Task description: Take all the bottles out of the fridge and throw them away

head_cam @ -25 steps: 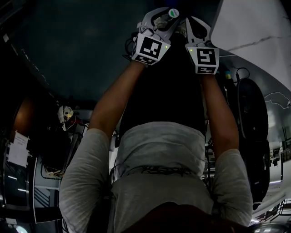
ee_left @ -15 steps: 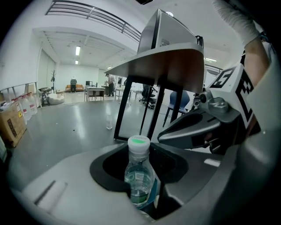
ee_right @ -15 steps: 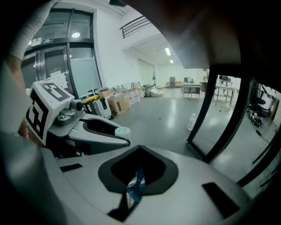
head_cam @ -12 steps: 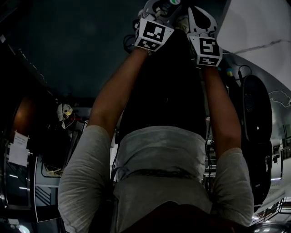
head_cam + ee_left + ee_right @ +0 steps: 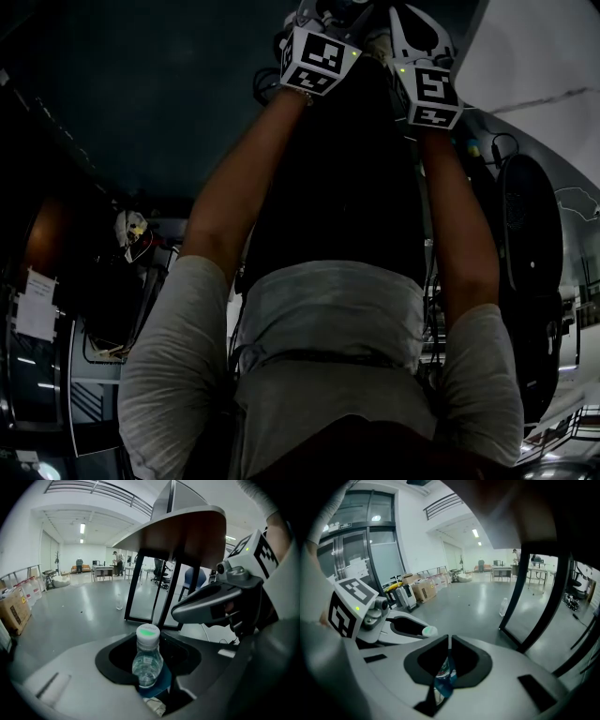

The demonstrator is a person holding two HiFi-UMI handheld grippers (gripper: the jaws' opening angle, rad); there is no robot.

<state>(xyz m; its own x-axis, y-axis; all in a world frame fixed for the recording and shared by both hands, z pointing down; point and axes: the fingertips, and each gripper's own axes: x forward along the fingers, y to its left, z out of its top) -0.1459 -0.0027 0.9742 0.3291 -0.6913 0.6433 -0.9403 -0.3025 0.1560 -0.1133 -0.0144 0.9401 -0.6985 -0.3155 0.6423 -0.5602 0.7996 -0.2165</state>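
Clear plastic bottle, green-topped cap up, stands upright, clamped between the jaws of the left gripper; right gripper, just beside it, has jaws pressed together, blue-labelled plastic showing below them; discarding the bottle looks like the left hand's job.

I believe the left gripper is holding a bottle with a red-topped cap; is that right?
Not quite: the cap on the bottle in the left gripper is green-topped, not red, as the left gripper view shows.
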